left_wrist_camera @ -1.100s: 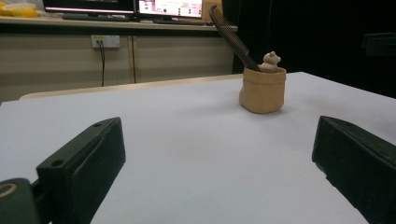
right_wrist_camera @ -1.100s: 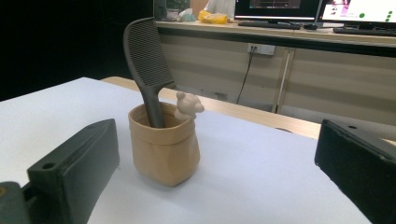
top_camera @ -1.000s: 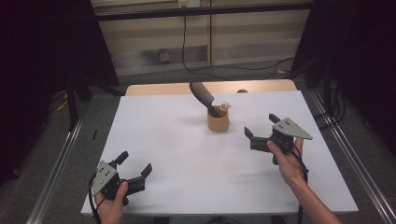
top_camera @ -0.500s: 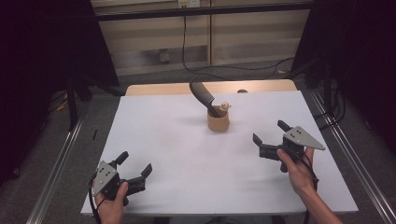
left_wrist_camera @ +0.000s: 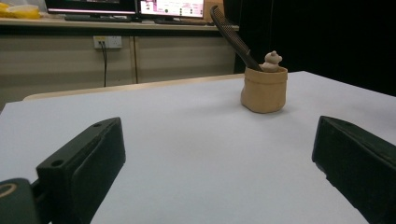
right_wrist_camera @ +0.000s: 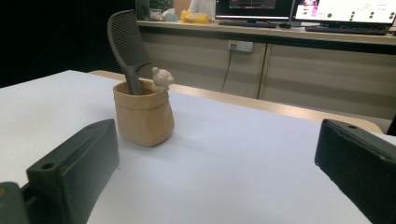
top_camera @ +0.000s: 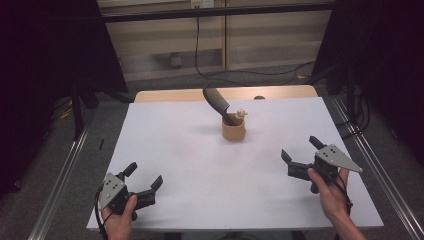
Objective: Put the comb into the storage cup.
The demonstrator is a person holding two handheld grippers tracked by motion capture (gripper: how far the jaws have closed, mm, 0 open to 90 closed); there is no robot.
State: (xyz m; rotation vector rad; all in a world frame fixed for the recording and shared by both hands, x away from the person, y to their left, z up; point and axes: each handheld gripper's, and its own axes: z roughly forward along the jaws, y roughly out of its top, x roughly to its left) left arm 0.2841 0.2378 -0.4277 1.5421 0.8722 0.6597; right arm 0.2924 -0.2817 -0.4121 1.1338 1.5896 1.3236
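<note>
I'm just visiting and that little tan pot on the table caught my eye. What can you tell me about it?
The tan pot is a small soft-looking holder, like rolled paper or leather, with a folded rim and a slightly bulging, creased body. It stands upright on the white table, toward the far middle. A dark comb stands in it, leaning out over the rim, and a small pale animal figure peeks from the top. Nothing else touches it; both hand-held grippers are well away from it.

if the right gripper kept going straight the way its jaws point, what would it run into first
Probably the tan pot holding the dark comb. The right gripper, jaws open, aims roughly at it across bare white table; the pot sits left of centre, so it might only graze it.
</note>
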